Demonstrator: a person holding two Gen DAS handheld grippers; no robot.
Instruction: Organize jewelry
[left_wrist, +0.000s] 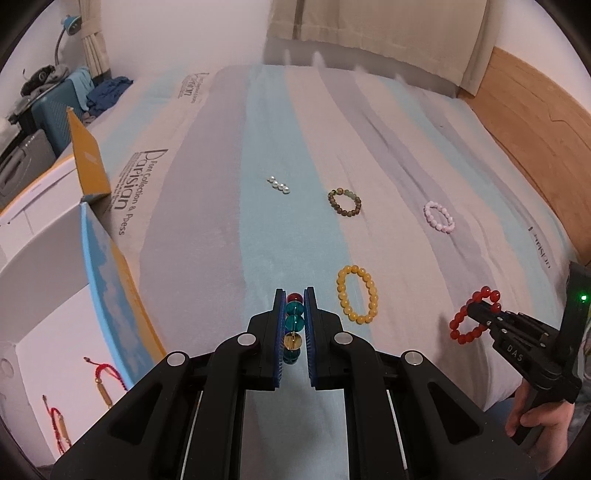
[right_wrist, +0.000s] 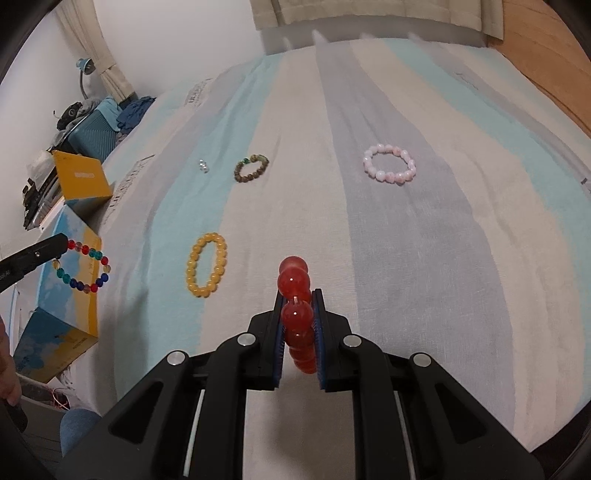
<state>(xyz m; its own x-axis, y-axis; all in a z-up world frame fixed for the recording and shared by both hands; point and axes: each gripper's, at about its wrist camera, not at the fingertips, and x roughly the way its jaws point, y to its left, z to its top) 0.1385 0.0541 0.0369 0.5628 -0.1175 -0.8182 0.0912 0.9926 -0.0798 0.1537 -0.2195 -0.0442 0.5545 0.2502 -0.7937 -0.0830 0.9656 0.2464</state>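
Observation:
My left gripper (left_wrist: 294, 295) is shut on a multicoloured bead bracelet (left_wrist: 294, 322), seen edge-on between its blue pads and as a hanging ring (right_wrist: 83, 266) in the right wrist view. My right gripper (right_wrist: 298, 295) is shut on a red bead bracelet (right_wrist: 296, 306); from the left wrist view that bracelet (left_wrist: 466, 322) dangles from the right gripper (left_wrist: 476, 308) above the bed. On the striped bedsheet (left_wrist: 229, 229) lie a yellow bracelet (left_wrist: 357, 294), a brown bracelet (left_wrist: 344, 202), a pink bracelet (left_wrist: 438, 216) and a short pearl piece (left_wrist: 278, 184).
An open white box (left_wrist: 48, 332) at the bed's left side holds red cord bracelets (left_wrist: 101, 376), with a blue-and-yellow lid (left_wrist: 110, 280) standing up. A hand (left_wrist: 535, 424) grips the right tool. A wooden headboard (left_wrist: 535, 122) runs along the right, and a suitcase (left_wrist: 55, 107) stands far left.

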